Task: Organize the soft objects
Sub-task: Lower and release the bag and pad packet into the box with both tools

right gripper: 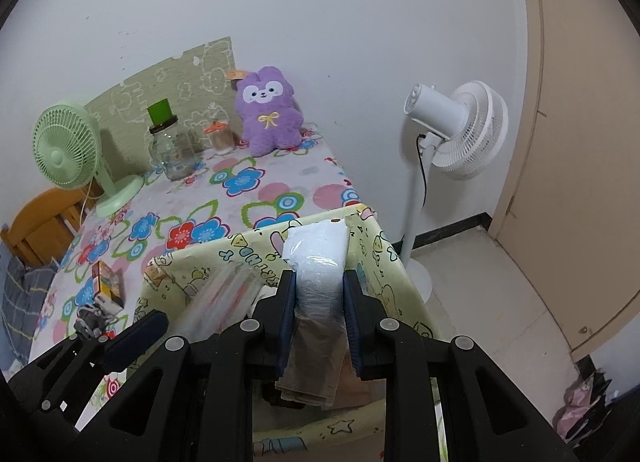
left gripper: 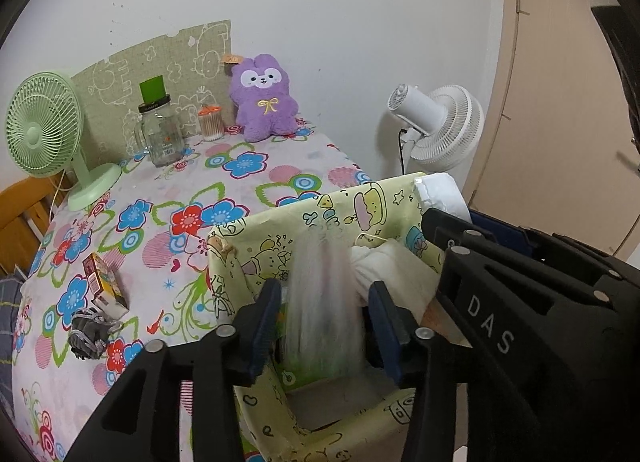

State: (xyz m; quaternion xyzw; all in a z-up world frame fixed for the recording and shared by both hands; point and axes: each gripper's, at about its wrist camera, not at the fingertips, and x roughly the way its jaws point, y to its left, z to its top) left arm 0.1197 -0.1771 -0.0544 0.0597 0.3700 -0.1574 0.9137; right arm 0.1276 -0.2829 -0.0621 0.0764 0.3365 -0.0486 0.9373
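Two soft packs are at the yellow cartoon-print box (left gripper: 360, 221) on the near right of the floral surface (left gripper: 240, 181): a blurred one (left gripper: 324, 302) is seen dropping btwn the spread left gripper (left gripper: 324, 322), apparently unpinched. A white plastic-wrapped pack (right gripper: 320, 274) is pinched tight by the right gripper (right gripper: 319, 294) over the box's right side. That pack should be lowered well inside w/ the hold kept, then let go next to the first, w/o the thin box wall being nudged.

Two wrist fisheyes, close above one shared yellow box (left gripper: 280, 229)
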